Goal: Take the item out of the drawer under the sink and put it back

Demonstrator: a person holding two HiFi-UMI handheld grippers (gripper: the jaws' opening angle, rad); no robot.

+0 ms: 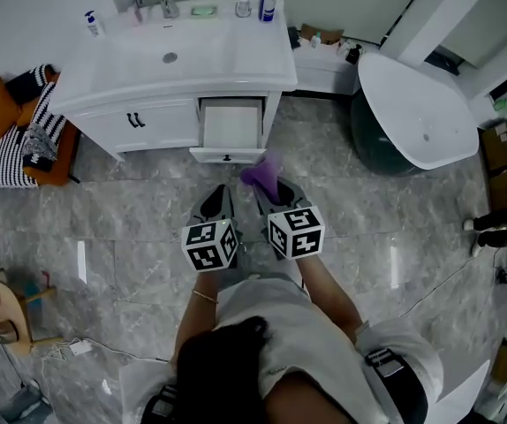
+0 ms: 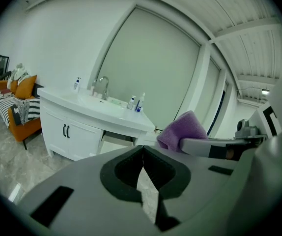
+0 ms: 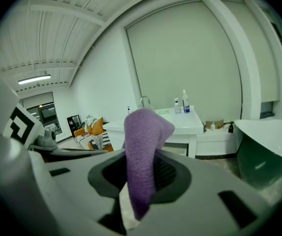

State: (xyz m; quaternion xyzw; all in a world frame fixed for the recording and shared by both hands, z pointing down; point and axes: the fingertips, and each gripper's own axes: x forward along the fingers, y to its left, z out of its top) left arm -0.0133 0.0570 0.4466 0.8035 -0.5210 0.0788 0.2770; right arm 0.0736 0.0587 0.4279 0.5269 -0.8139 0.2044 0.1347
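Cloth pinched in right gripper; open drawer dead ahead, at cabinet's right end.
Left gripper closed on nothing, alongside.

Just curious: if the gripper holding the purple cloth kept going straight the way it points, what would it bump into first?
Probably the front of the open drawer, with the purple cloth touching before the right gripper itself. The gripper tilts downward, though, so the floor short of the drawer could come first.
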